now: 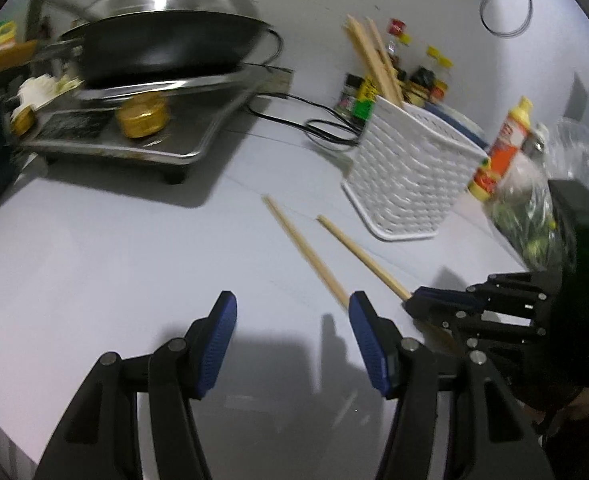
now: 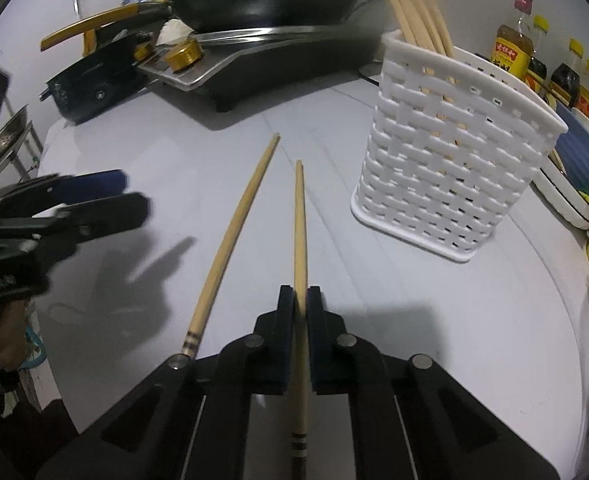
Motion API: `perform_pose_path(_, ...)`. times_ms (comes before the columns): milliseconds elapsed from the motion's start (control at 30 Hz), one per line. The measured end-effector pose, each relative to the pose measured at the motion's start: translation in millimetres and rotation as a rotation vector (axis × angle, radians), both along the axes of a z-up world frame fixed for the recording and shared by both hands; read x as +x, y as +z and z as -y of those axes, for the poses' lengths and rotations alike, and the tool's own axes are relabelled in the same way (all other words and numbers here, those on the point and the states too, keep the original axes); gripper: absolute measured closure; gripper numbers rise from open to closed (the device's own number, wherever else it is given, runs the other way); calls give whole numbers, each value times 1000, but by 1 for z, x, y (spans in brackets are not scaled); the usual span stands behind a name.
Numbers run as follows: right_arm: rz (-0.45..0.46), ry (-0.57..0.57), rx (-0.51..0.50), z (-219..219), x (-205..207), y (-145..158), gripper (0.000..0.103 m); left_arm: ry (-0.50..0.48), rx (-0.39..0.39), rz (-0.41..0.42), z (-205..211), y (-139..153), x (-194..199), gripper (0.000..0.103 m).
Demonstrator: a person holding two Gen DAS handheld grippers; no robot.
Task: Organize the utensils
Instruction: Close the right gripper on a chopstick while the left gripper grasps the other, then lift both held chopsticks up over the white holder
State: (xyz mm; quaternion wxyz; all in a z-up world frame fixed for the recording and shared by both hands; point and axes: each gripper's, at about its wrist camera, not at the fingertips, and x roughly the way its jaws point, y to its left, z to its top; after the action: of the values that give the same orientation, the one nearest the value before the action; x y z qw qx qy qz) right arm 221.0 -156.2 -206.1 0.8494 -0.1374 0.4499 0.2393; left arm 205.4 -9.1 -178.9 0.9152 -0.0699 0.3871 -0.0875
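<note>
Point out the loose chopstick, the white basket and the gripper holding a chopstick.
loose chopstick (image 2: 230,240), right wrist view, middle of its shaft on the table.
white basket (image 2: 446,168), right wrist view, front woven wall.
right gripper (image 2: 301,300), right wrist view, between its fingertips, shut on the held chopstick (image 2: 299,216).

Left gripper hovers with fingers spread wide; right gripper has its fingers clamped.

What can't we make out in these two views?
- Held chopstick, striped end: right view, cut off by the bottom edge between the right claw pads; left view, hidden behind that claw.
- Basket contents: both views, the woven wall hides the lower part of the standing chopsticks.
- Wok and stove: left view, motion blur.
- Bottle labels: both views, too small to read.
</note>
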Motion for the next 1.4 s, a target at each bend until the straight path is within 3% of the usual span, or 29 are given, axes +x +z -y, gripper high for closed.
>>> perform_pose_path(133,20,3,45,15,-6,8,97,-48,72,-22,24,-4,8,45)
perform_pose_path(333,42,19,126,32,-11,20,97,-102,99,-68,46,-10,23,45)
perform_pose_path(400,48,27,143,34,-13,21,97,-108,116,-79,49,-11,26,50)
perform_pose_path(467,50,32,159,35,-14,22,97,-119,131,-107,53,-15,30,64)
perform_pose_path(533,53,36,177,39,-15,23,97,-122,157,-114,57,-17,30,71)
perform_pose_path(700,63,53,202,46,-18,27,97,-137,218,-111,65,-17,25,79)
perform_pose_path(867,75,65,219,50,-21,30,97,-156,232,-108,71,-16,21,96)
perform_pose_path(1000,86,71,226,52,-25,34,97,-156,259,-106,75,-17,18,97)
perform_pose_path(1400,124,95,216,46,-36,52,97,-65,158,-47,47,2,-5,97)
